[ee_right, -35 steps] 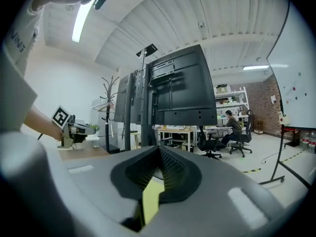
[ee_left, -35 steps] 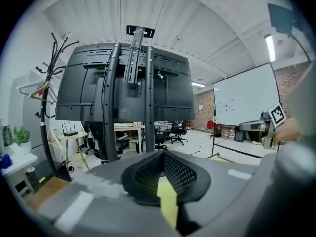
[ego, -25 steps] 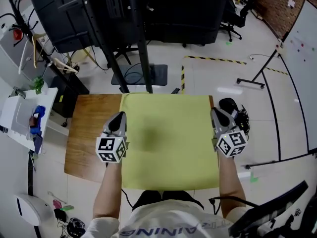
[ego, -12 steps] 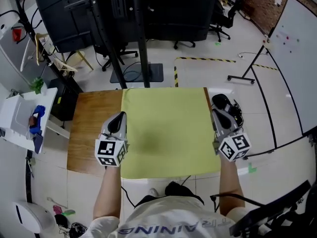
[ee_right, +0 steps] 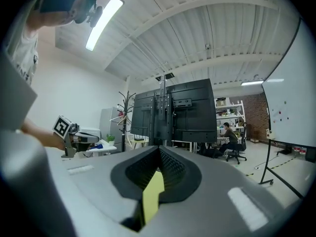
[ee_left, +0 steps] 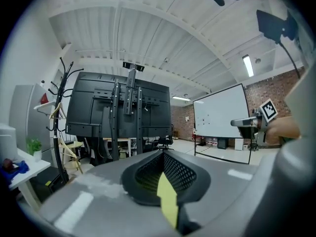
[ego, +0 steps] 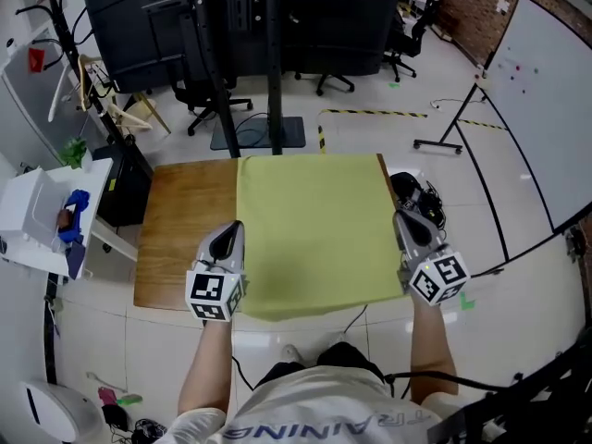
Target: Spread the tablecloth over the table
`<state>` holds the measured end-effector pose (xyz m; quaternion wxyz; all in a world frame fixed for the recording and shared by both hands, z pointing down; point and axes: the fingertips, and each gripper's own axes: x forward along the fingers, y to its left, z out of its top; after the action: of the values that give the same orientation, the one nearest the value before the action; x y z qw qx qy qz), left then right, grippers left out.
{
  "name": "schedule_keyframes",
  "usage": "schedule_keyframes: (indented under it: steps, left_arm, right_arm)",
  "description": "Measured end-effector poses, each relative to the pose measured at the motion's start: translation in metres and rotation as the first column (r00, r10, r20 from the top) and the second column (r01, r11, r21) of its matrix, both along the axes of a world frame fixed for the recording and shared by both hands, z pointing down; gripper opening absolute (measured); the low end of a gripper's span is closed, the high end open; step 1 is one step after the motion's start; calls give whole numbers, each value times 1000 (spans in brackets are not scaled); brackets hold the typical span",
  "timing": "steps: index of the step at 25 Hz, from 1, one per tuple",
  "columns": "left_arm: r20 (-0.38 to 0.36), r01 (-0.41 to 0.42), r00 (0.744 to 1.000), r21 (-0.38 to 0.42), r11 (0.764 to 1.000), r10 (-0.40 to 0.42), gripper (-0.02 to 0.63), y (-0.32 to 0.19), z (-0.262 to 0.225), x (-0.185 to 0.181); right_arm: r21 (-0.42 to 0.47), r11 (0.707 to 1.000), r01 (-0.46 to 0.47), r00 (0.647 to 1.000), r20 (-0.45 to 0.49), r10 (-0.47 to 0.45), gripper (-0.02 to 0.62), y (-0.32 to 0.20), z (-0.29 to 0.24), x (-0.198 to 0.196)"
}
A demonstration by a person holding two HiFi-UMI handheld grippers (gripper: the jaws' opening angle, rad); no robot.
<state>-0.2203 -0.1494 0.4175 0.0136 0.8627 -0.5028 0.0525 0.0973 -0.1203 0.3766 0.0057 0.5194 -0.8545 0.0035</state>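
Observation:
A yellow-green tablecloth [ego: 314,225] lies flat over the middle and right of a wooden table [ego: 180,234]; the table's left strip is bare. My left gripper [ego: 230,232] is shut on the cloth's near left corner. My right gripper [ego: 400,222] is shut on the near right corner. The near edge hangs in a shallow sag between them, just past the table's front edge. In the left gripper view a strip of yellow cloth [ee_left: 168,201] is pinched where the left gripper [ee_left: 162,153] closes. In the right gripper view a like strip of cloth [ee_right: 152,195] sits in the right gripper [ee_right: 159,150].
A big black screen on a stand [ego: 245,21] stands beyond the table's far edge. A white side table [ego: 32,215] with a blue thing is at the left. A black bag [ego: 411,192] lies on the floor by the table's right edge. A whiteboard [ego: 546,100] stands at the far right.
Both grippers have drawn back toward the person and risen a little, pulling the cloth with them. Its near edge now sits at the table's front edge, slightly lifted.

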Motion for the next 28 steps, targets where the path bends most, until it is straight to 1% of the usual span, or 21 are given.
schedule_keyframes:
  steps: [7,12,17,18,21,28]
  left_arm:
    - [-9,7,1000,-2,1000,-7,6,20,-4,11]
    - [-18,22,1000,-3,1000,-22,6,33,-7,40]
    - [20,45,999,15,999,-45,6,45,-15,59]
    - [23,43,999,21,999,-43,6,47,-16,61]
    - [-2,41,999,26,999,-41,6,52,-19,61]
    - [-2,12,1000,39,999,-12,6,56,-21,76]
  right_arm:
    - [2,1000,-8,1000,8,8,8,18,-3,18]
    - [-3,1000,20,1000,7,-20,7,24,-3,39]
    - [9,1000,25,1000,4,-26,6,28,-5,54]
    - [10,1000,26,1000,1,-26,6,27,-5,56]
    - [9,999,34,999,6,-34,6,28,-3,57]
    - [7,999,36,999,22,-36,6,27,-1,65]
